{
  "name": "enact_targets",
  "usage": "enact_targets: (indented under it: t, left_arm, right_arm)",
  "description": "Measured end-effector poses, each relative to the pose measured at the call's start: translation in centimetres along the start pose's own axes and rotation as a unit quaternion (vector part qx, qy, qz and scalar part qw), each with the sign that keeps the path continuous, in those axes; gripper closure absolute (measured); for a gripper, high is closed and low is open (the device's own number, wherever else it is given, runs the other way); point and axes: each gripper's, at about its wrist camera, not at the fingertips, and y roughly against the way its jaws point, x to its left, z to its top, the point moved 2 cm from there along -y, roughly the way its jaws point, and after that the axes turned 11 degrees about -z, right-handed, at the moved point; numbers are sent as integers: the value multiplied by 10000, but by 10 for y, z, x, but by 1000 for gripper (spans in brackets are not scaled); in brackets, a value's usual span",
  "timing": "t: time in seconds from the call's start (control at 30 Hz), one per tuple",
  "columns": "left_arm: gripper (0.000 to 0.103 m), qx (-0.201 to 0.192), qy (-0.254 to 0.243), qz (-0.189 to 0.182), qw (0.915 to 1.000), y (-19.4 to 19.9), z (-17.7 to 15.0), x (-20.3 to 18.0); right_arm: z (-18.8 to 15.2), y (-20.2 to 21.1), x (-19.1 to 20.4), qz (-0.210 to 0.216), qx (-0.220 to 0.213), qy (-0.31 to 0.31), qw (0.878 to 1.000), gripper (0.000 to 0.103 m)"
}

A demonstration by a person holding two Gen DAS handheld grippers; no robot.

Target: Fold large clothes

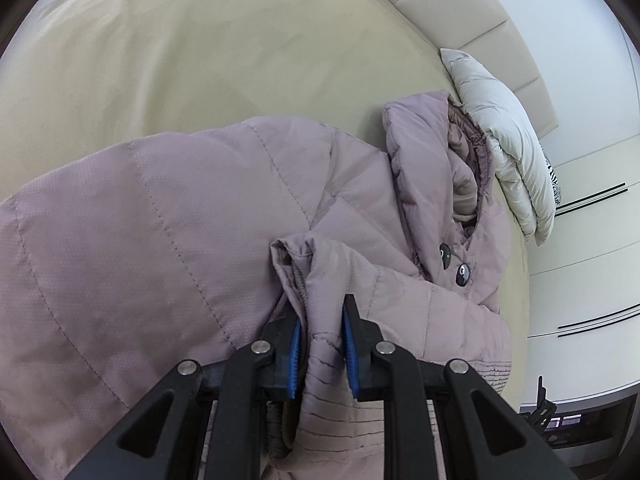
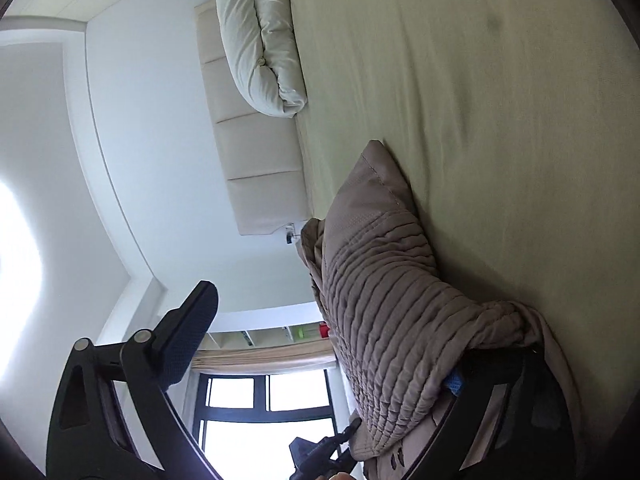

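Left wrist view: the left gripper has its fingers clamped on a sleeve cuff of the mauve padded jacket, which lies spread on the bed, hood toward the pillow. Right wrist view: the right gripper stands wide apart, one finger in free air, the other hidden under the jacket's ribbed hem; nothing is pinched. Judgement: a sleeve fold is in hand. Carry the cuff across the jacket's body, keeping it low and taut, and have the right gripper secure the hem so the body does not drag. Release only once the sleeve lies flat.
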Motion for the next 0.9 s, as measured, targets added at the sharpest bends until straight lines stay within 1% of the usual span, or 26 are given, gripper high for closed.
enact_targets:
  t: [0.07,0.13,0.17,0.23,0.27,0.3,0.37,0.43,0.47,0.5,0.57,0.6,0.63,0.67,0.77,0.83,0.9]
  left_arm:
    - [83,8,-83,54,10000,1,-2,-2]
    - [83,50,-225,126,9997,0,-3,-6]
    - [83,80,-253,121,9996,0,-4,-7]
    - [83,92,-257,88,9996,0,-5,-6]
    - [83,94,-244,68,9996,-1,-5,-5]
    - [83,93,-208,36,9997,-1,-5,-3]
    - [83,90,-157,-8,9998,-1,-5,-1]
    - [83,92,-161,-12,9998,-1,-5,-1]
    - [83,92,-165,-16,9998,-1,-4,-1]
    - [83,92,-168,-17,9998,-1,-4,-1]
    - [83,85,-164,-32,9998,-1,-3,1]
    - [83,90,-154,-53,9998,-1,-2,1]
    - [83,99,-145,-82,9998,-1,-1,2]
    - [82,107,-150,-104,9998,-1,0,3]
    - [82,136,-157,-160,9997,-3,0,5]
    - [81,136,-148,-169,9997,-4,0,5]
    - [81,142,-229,-120,9996,-3,0,2]
  right_arm:
    - [-8,13,9,-288,-140,115,9994,13]
    - [-23,43,20,-658,-378,332,9966,11]
    - [-30,55,34,-804,-512,594,9937,11]
    - [-36,67,65,-826,-714,1170,9871,10]
    - [-35,65,81,-813,-708,1367,9847,8]
    - [-34,56,94,-752,-574,1501,9841,7]
    - [-24,28,113,-637,-275,1560,9853,7]
    - [-21,9,123,-643,-142,1664,9839,7]
    - [-15,-9,123,-611,15,1631,9847,7]
    - [-7,-26,119,-728,96,1501,9859,7]
    - [5,-43,95,-1104,70,1237,9861,7]
    - [12,-50,82,-1186,74,1112,9867,7]
    - [18,-53,70,-1232,54,976,9876,11]
    - [21,-53,62,-1187,-11,937,9885,19]
    - [26,-46,52,-1117,-237,1166,9866,37]
    - [28,-39,43,-1086,-288,1275,9855,44]
    - [26,-27,34,-1016,-286,1175,9874,41]
